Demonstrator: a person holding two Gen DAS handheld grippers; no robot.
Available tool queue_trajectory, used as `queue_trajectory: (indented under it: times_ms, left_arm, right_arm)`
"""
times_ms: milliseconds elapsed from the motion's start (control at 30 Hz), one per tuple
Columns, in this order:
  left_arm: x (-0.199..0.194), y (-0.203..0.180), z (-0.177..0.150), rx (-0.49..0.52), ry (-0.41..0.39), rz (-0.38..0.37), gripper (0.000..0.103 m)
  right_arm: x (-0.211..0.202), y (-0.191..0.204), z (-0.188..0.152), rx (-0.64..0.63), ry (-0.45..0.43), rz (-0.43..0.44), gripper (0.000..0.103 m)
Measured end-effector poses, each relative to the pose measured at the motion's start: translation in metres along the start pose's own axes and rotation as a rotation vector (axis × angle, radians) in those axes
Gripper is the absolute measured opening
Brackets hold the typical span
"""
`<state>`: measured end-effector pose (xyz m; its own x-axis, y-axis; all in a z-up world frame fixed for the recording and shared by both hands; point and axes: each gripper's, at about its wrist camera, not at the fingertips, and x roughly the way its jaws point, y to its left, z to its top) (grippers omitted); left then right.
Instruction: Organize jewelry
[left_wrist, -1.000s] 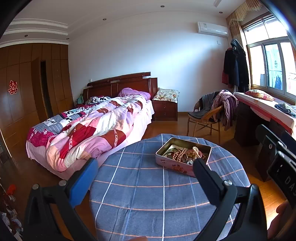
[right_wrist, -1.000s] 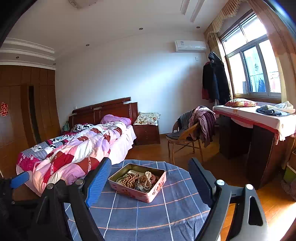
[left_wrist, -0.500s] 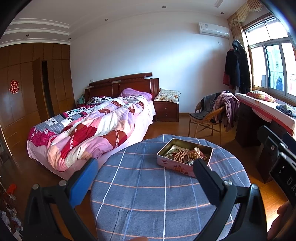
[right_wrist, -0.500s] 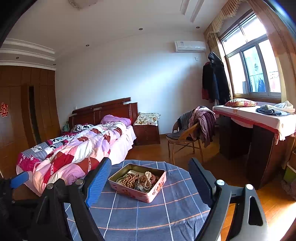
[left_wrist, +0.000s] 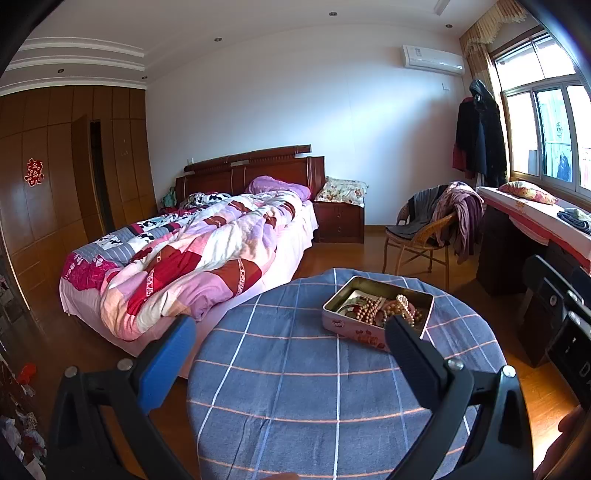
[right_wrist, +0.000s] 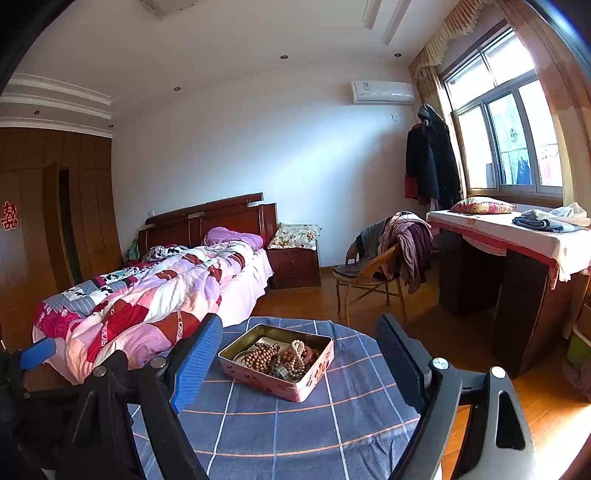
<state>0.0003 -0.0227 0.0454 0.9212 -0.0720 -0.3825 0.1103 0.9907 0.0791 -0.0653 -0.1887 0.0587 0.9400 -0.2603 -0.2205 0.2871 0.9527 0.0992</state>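
Note:
A pink floral tin (left_wrist: 354, 334) (right_wrist: 284, 386) sits open on a round table (left_wrist: 280, 391) (right_wrist: 295, 435) covered with a blue checked cloth. Inside lie tangled bead strings: brown wooden beads (right_wrist: 260, 356) and a pale pearl strand (right_wrist: 297, 356) (left_wrist: 404, 310). My left gripper (left_wrist: 291, 332) is open above the near side of the table, the tin just beyond its right finger. My right gripper (right_wrist: 299, 328) is open too, with the tin seen between its fingers but farther off. Nothing is held by either.
A bed with a patchwork quilt (left_wrist: 192, 254) stands left of the table. A wicker chair draped with clothes (right_wrist: 380, 266) is behind it. A covered desk (right_wrist: 517, 236) fills the right under the window. Wardrobes line the left wall.

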Motion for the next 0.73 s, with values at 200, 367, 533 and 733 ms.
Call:
queue_trajectory:
  times_ms: [200,367,533,733]
  left_arm:
    - [0.002,-0.001,0.000,0.020,-0.006,0.014,0.103]
    - [0.009,0.000,-0.003,0.003,0.026,-0.018,0.103]
    - [0.018,0.006,-0.010,-0.039,0.072,-0.059,0.103]
    - [0.031,0.007,-0.016,-0.032,0.117,-0.032,0.103]
  right_arm:
    - [0.004,0.001,0.000,0.000,0.010,0.000,0.085]
    - [0.007,0.002,-0.002,-0.002,0.018,-0.002,0.085]
    - [0.015,0.003,-0.007,0.001,0.044,-0.001,0.085]
    - [0.028,0.002,-0.015,-0.003,0.083,-0.010,0.085]
